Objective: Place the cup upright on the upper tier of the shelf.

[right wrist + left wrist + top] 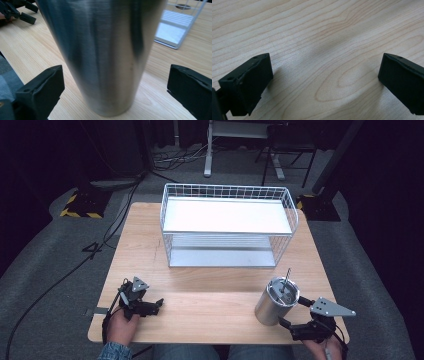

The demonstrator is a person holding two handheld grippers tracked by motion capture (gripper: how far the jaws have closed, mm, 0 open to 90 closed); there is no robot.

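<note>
1. Steel tumbler (277, 302) stands on the wooden table (210, 295), near-right part, close to the front edge. Has a lid w/ a straw (286, 279) poking up.
2. R gripper (293, 312) sits right at the tumbler, coming in from the right side. Jaws spread wide, one each side of the cup's lower body. In the right gripper view the tumbler (100, 55) stands dead centre between the two black jaws, w/ a clear gap on both sides. Not gripping anything yet.
3. Key relation: tumbler lies straight ahead of the R gripper, already inside the jaw span. Long axis is roughly vertical; it looks tilted in the high view, prob. camera angle, can't be sure. Jaws are set across that axis, so a straight close should land on the round wall, low down.
4. L gripper (150, 306) is well apart, near-left of table, resting low over bare wood. Jaws wide open, nothing between them; its own view has just wood grain (324, 50). R hand is far nearer, so this is its job.
5. White wire basket (227, 227) w/ shelf sits at the far middle of the table, well apart from the tumbler; likely drop spot, judging by layout.
6. Risk: low grip on a tall smooth cup could let it tip or slip on lift.
</note>
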